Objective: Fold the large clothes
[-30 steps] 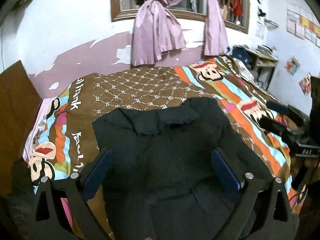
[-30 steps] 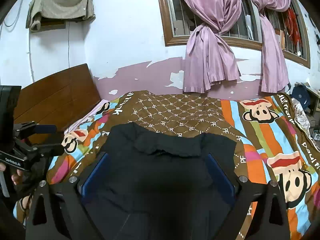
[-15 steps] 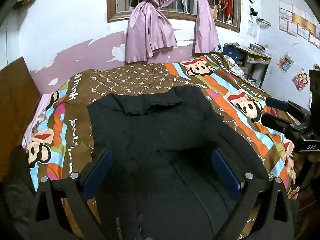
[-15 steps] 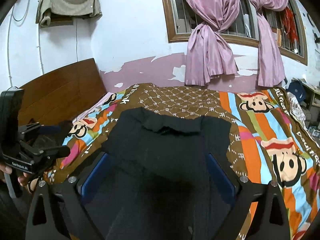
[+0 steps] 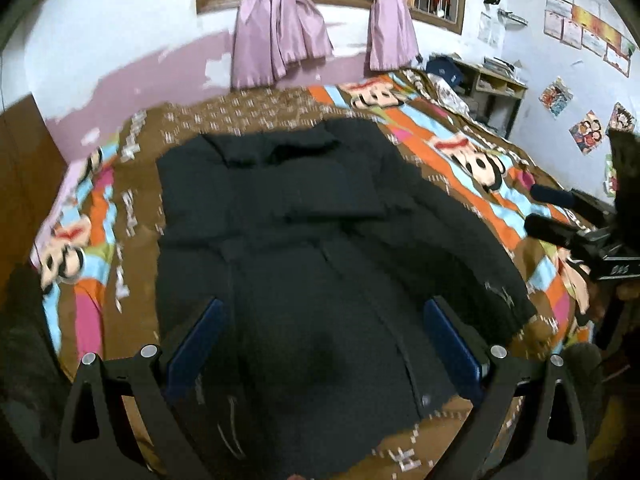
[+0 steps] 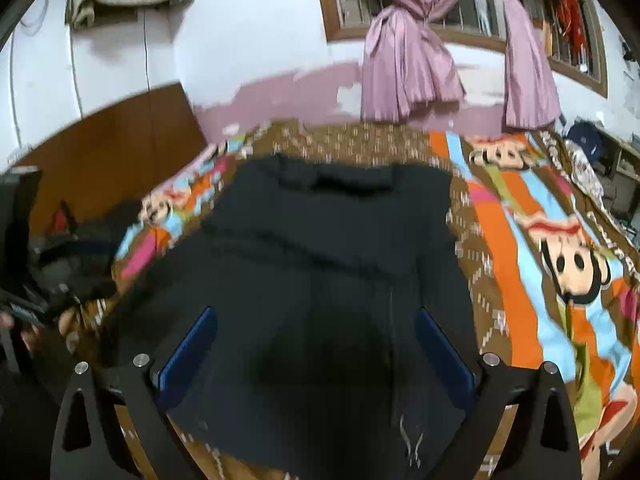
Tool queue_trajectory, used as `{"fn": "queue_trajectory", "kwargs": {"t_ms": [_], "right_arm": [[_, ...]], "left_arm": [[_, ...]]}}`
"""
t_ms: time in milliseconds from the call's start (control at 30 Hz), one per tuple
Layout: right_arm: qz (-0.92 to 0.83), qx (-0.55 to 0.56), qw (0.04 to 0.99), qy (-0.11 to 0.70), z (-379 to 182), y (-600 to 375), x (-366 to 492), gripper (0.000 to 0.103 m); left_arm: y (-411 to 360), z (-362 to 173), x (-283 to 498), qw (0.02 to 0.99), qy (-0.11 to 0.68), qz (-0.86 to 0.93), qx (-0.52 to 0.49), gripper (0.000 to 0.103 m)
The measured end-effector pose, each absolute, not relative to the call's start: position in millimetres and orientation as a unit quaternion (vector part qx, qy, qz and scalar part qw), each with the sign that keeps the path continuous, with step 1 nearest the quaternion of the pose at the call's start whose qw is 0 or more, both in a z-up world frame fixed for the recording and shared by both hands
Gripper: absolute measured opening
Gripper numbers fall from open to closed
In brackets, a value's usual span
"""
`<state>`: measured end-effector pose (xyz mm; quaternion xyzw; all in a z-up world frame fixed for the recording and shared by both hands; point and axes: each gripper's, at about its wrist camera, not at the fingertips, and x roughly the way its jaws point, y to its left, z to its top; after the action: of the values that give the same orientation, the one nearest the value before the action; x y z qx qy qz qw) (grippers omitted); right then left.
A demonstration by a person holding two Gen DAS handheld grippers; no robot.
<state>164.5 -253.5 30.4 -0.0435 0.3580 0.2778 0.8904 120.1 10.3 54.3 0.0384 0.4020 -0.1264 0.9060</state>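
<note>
Grippers nearer jacket, bedspread.

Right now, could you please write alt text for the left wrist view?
A dark jacket lies spread flat on a bed with a cartoon-monkey cover, seen between the open left gripper held above it. Pink curtains hang at the window behind, and the right gripper shows at the right edge.
</note>
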Motion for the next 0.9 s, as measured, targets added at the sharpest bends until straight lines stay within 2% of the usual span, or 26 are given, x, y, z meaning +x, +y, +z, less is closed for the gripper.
{"fn": "queue_trajectory", "kwargs": {"t_ms": [233, 433, 900], "right_arm": [[0.262, -0.052, 0.866, 0.422, -27.4, -263.8, 143.6, 0.101], [0.259, -0.063, 0.847, 0.459, -50.4, -265.5, 128.7, 0.101], [0.192, -0.218, 0.79, 0.54, -119.0, -237.4, 106.0, 0.102]], "left_arm": [[6.7, 13.7, 100.5, 0.888, 0.435, -0.131, 0.068, 0.097], [-0.1, -17.0, 86.1, 0.869, 0.466, -0.138, 0.09, 0.097], [-15.8, -84.2, 55.7, 0.827, 0.514, -0.113, 0.195, 0.098]]}}
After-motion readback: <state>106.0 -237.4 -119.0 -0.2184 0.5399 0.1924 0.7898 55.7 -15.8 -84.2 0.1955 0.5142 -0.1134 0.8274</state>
